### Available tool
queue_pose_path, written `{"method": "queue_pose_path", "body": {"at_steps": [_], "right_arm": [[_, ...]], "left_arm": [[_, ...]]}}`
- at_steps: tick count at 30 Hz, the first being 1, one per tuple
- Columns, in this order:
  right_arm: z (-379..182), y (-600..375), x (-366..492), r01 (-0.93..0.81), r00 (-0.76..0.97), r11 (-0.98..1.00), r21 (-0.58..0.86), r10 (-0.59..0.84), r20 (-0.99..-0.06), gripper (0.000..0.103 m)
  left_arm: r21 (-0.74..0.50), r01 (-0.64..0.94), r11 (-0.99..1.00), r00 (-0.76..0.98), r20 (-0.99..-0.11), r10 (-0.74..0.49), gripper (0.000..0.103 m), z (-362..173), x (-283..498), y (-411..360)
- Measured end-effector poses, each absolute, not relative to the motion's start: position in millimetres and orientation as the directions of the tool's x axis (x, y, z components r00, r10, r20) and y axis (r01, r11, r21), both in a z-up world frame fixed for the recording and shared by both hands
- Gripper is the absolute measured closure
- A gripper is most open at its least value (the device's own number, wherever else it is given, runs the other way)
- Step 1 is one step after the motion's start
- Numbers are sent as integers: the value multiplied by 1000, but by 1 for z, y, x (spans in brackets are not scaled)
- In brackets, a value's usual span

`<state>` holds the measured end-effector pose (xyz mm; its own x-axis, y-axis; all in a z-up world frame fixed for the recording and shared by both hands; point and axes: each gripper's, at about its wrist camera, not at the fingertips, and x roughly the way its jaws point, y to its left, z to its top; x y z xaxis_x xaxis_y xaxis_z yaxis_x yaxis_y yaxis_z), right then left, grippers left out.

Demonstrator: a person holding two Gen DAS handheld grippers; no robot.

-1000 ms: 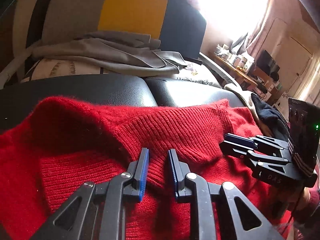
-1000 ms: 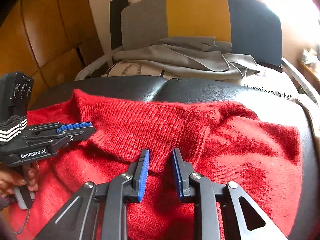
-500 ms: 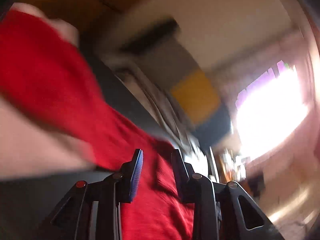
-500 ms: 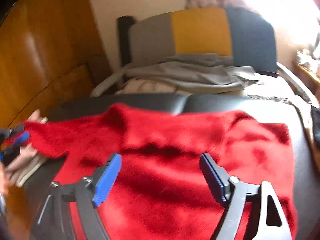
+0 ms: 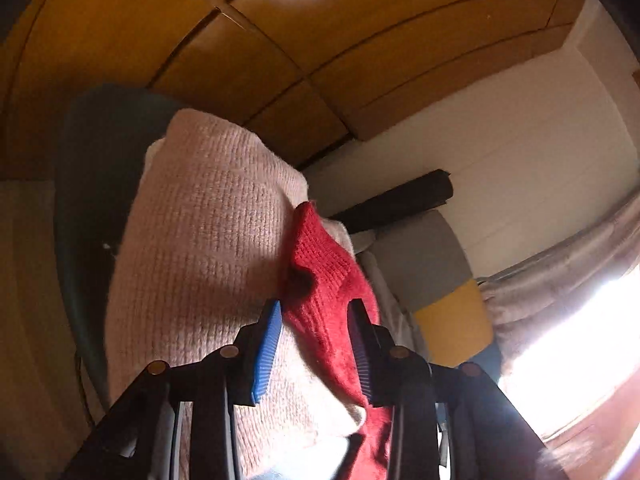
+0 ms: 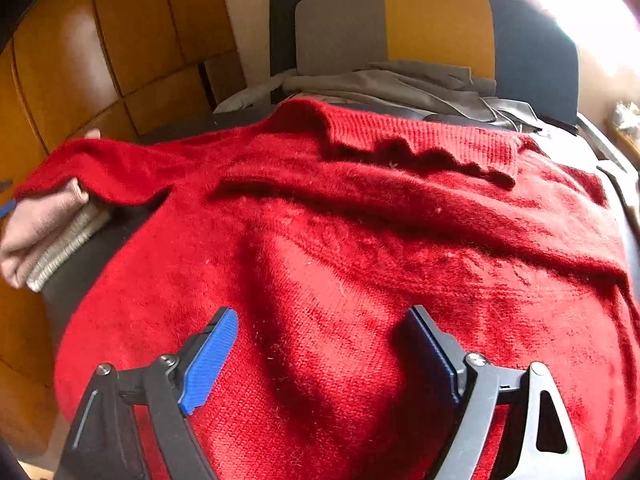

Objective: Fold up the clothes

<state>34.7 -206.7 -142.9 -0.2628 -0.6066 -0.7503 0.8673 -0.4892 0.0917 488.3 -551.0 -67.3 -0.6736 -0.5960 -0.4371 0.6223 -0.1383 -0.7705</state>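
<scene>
A red knitted sweater (image 6: 360,240) lies spread over a black leather seat (image 6: 80,268), its ribbed hem folded along the far side. My right gripper (image 6: 320,340) is wide open just above the near part of the sweater, holding nothing. My left gripper (image 5: 316,320) is tilted steeply and has its jaws around the red sleeve end (image 5: 324,272), which lies against a folded pink knit (image 5: 208,248). In the right wrist view the sleeve (image 6: 100,164) stretches left over that pink knit (image 6: 44,216).
A grey, yellow and dark blue chair back (image 6: 400,24) stands behind the seat with grey garments (image 6: 400,84) piled on it. Wooden wall panels (image 6: 100,60) rise on the left. A bright window glares at the right.
My left gripper swung left to the sleeve end by the pink knit. My right gripper opened wide and came nearer over the sweater body. The sleeve now stretches out to the left.
</scene>
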Motion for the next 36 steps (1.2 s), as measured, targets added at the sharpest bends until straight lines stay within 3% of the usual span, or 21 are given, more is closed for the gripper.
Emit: {"method": "queue_pose_path", "body": {"at_steps": [3,9,12,23,30,36], "right_arm": [[-146,-215,41,883,-275,-467,36,-579,-767,0],[-146,-213,38,883,-269,-467,44,-581,-768,0],[-147,-213,38,884,-273,-467,37,-577,-769,0],[-148,-215,37,883,-270,-467,41,-579,-769,0],[-148,-213,38,883,-270,-466,44,-584,-766,0],[-148,-213,38,884,-271,-465,42,-585,-764,0]], "left_arm": [[-700,697,-157,-624,-483,-614,67,-58,472,-553],[-549,822,-151,-506,-583,-636,68,-49,442,-564],[-524,833,-181,-504,-580,-640,82,-47,433,-560],[-497,800,-335,-583,-514,-629,92,-24,395,-545],[-493,681,-541,-732,-451,-510,93,2,304,-515],[-487,538,-688,-827,-463,-319,95,-6,196,-472]]}}
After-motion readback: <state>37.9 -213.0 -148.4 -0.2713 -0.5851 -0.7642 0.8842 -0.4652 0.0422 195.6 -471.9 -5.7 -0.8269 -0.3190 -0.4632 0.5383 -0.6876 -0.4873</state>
